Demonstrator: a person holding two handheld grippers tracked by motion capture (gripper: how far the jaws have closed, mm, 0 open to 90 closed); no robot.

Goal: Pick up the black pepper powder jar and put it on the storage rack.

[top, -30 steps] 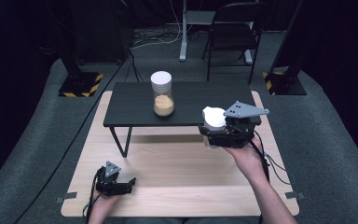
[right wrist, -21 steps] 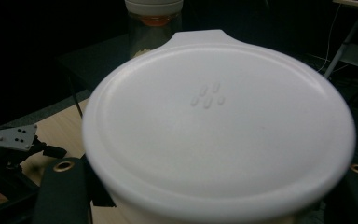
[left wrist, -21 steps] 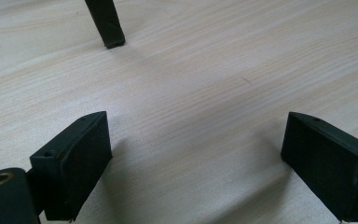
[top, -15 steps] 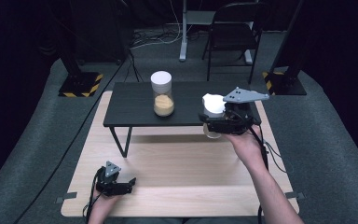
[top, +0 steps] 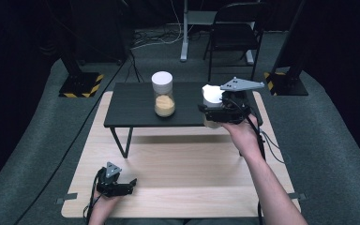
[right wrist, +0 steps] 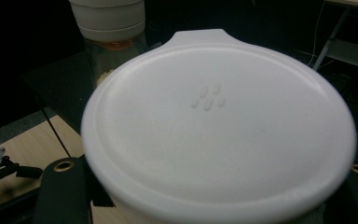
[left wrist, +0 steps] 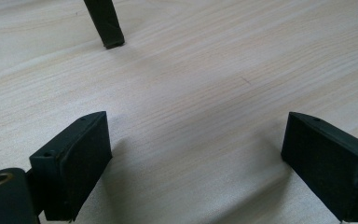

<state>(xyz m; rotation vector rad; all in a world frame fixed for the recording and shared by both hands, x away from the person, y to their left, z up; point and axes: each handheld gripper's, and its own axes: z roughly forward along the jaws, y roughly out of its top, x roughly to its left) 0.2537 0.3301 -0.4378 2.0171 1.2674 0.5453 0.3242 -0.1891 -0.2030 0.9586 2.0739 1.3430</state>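
A clear jar (top: pixel 212 101) with a white lid and pale filling is lifted over the right front edge of the low black table (top: pixel 131 105). My right gripper (top: pixel 209 114) is shut on it. In the right gripper view the held jar's white lid (right wrist: pixel 219 126) looms close, with one black finger (right wrist: pixel 61 191) beside it. A second jar (top: pixel 163 96), white-capped and half full of tan grains, stands on the black table; it also rises behind the lid (right wrist: pixel 109 28). My left gripper (top: pixel 130 183) rests open on the wooden tabletop (left wrist: pixel 191 84), its jaws (left wrist: pixel 196 158) wide apart with nothing between them.
The black table stands on thin legs (left wrist: pixel 105 23) at the far half of the wooden table (top: pixel 183 173). Behind it are a folding chair (top: pixel 234 33) and stand bases with hazard stripes (top: pixel 80 85). Cables trail from both grippers.
My right gripper has carried the white-lidded jar up and farther away, from over the wooden table to the black table's right front edge. The left gripper has stayed put.
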